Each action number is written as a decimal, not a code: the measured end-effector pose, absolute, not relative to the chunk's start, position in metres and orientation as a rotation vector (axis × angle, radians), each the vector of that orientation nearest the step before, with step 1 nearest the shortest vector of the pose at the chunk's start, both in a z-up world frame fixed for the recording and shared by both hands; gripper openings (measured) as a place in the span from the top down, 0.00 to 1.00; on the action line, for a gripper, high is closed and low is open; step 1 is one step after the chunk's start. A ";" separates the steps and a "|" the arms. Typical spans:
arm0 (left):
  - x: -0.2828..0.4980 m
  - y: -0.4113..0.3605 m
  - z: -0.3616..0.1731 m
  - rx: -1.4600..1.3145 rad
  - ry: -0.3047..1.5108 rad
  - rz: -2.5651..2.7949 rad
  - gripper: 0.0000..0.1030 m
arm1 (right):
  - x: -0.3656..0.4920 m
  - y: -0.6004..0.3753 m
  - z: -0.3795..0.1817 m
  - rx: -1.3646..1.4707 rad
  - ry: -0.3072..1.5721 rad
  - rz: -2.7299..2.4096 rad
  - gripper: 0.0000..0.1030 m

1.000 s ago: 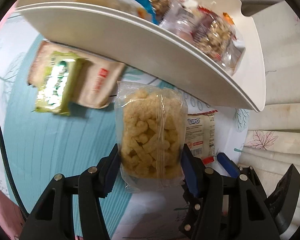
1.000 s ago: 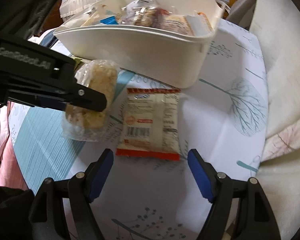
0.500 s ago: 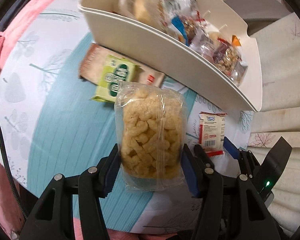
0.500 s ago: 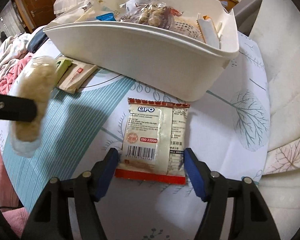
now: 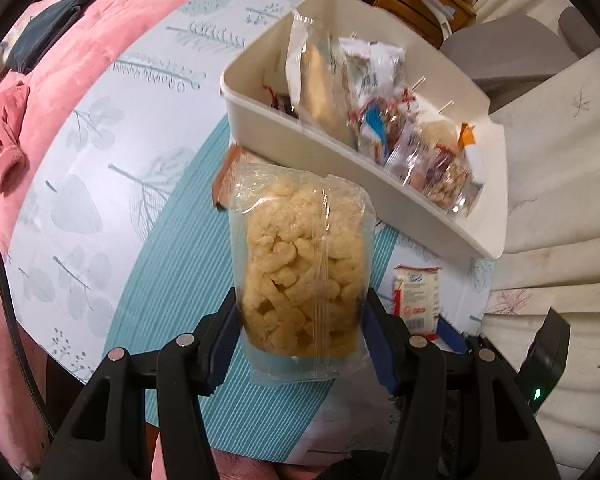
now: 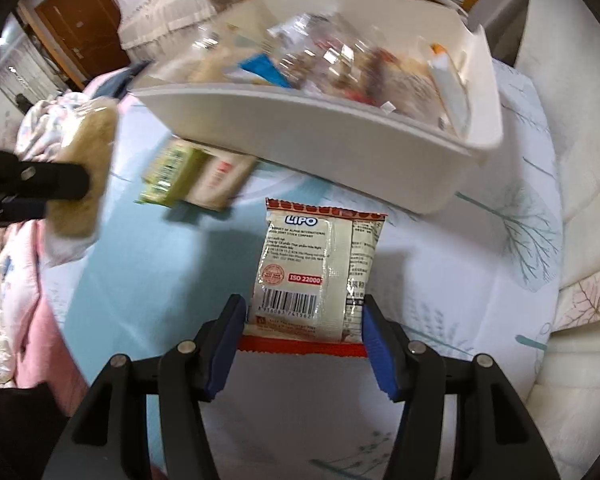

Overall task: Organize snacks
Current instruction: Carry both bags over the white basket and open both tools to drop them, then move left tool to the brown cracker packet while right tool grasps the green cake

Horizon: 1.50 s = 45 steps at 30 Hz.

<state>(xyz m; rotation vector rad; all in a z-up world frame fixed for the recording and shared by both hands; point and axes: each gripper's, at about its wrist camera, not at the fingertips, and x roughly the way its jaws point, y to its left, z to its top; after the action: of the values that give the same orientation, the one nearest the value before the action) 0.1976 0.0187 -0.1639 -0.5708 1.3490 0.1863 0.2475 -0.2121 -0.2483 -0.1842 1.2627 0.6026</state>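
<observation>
Clear plastic, packed with pale puffed pieces: in the left wrist view the puff bag point(image 5: 302, 276) stands upright between the left tongs point(image 5: 300, 320), clenched on its lower half and held above the worktop point(image 5: 100, 184). Its long axis runs forward along the fingers. The white bin point(image 5: 380, 184), already well filled with packets, lies ahead and to the right of the bag, its near wall running diagonally and its rim about level with the bag's top. My judgement is that the coming move turns on this: the bag must go forward and rightward over that near wall before release. This view also shows the LIPO packet point(image 5: 416, 296) low on the right, with a blue finger of the other tongs beside it, and a brown packet edge point(image 5: 224, 176) behind the bag.

From the right wrist view, the right tongs point(image 6: 304, 328) straddle the LIPO packet point(image 6: 320, 272), whose long axis also points toward the bin point(image 6: 320, 144). The blue pads sit against its two side edges near the barcode end; whether they grip it or merely bracket it I cannot tell, nor whether it has left the worktop. This view alone shows the bin lying straight ahead of the packet, the green packet point(image 6: 172, 176) and the beige one point(image 6: 220, 180) lying beside the bin's near wall, and the puff bag from the side at far left, blurred. The right tongs look nearer the bin.
</observation>
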 end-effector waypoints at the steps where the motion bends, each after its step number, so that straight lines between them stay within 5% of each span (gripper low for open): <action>1: 0.200 0.019 -0.160 -0.567 1.345 0.183 0.45 | 0.246 -0.209 -0.243 -0.174 1.253 0.619 0.44; 24: 0.314 0.038 -0.079 -0.414 1.175 0.045 0.45 | 0.333 -0.199 -0.133 -0.031 0.974 0.507 0.44; 28: 0.325 0.036 -0.082 -0.405 1.156 0.029 0.44 | 0.350 -0.211 -0.133 0.024 0.985 0.469 0.43; 31: 0.326 0.034 -0.084 -0.410 1.146 0.027 0.26 | 0.355 -0.216 -0.143 0.076 1.029 0.461 0.37; 33: 0.323 0.033 -0.086 -0.416 1.141 0.021 0.26 | 0.354 -0.218 -0.150 0.090 1.054 0.438 0.26; 45: 0.260 0.034 -0.125 -0.529 1.149 0.069 0.26 | 0.324 -0.214 -0.176 0.110 1.152 0.512 0.26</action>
<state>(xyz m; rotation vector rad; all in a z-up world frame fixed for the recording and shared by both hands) 0.2603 0.0336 -0.1245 -0.5294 1.1494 0.0688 0.3245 -0.2144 -0.1763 0.1095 1.1522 0.5121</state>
